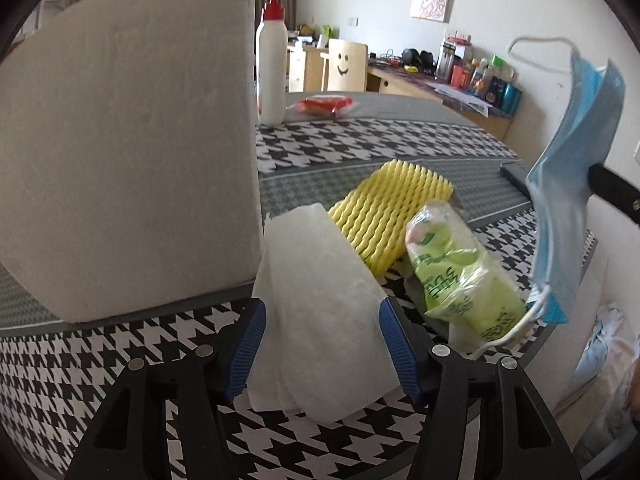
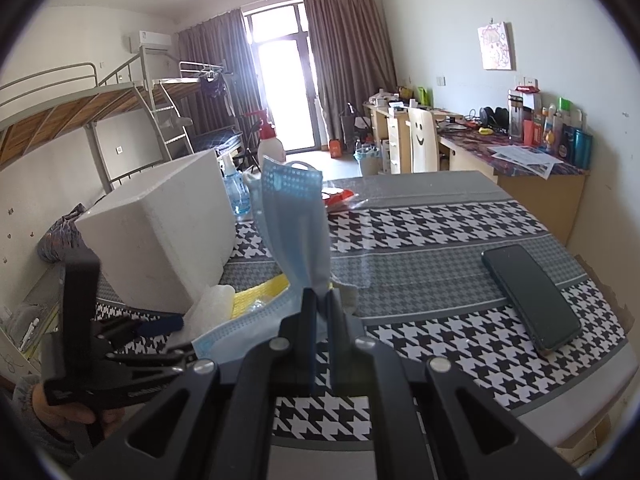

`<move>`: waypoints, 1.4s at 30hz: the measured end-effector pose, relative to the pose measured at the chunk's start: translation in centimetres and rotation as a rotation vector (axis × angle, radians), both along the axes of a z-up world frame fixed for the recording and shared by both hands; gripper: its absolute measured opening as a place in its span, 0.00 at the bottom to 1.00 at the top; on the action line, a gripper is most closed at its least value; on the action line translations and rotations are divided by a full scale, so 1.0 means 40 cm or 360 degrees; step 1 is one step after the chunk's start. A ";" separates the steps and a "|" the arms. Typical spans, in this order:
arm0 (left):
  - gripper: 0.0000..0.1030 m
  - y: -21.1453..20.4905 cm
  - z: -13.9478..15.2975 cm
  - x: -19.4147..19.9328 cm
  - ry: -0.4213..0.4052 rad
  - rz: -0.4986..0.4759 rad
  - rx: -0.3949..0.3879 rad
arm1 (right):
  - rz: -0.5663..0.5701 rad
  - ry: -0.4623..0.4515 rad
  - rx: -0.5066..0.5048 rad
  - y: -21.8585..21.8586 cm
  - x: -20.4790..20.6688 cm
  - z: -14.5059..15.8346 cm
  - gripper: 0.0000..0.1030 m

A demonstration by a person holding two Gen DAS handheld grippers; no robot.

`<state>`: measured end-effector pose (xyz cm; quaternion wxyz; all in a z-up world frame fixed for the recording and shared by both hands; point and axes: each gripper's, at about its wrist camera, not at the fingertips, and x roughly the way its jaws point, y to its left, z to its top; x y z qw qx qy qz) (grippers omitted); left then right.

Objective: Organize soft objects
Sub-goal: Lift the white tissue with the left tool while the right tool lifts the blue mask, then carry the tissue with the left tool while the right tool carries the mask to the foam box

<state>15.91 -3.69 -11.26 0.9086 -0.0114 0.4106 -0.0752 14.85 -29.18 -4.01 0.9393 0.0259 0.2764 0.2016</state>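
Left gripper (image 1: 322, 344): your jaws stand apart astride the folded paper towel (image 1: 320, 304), pads not yet pressing, placed for a pinch.
Right gripper (image 2: 320, 312): clamped on the blue face mask (image 2: 294, 216), held aloft clear of the pile.
Beyond: yellow foam net (image 1: 386, 212), green tissue pack (image 1: 460, 268), foam box (image 1: 124, 140) just beside, probably their destination.
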 end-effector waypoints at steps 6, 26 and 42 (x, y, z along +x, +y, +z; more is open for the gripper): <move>0.57 -0.017 -0.005 0.008 0.0022 -0.0021 0.0037 | 0.0004 -0.0023 0.0010 0.002 -0.007 0.015 0.07; 0.05 -0.003 0.063 -0.048 -0.0135 -0.0078 0.0011 | 0.0023 -0.0087 0.0038 0.009 -0.007 0.057 0.07; 0.05 0.020 0.179 -0.141 -0.0368 -0.0124 0.0003 | 0.0077 -0.0143 0.0034 0.033 -0.012 0.094 0.07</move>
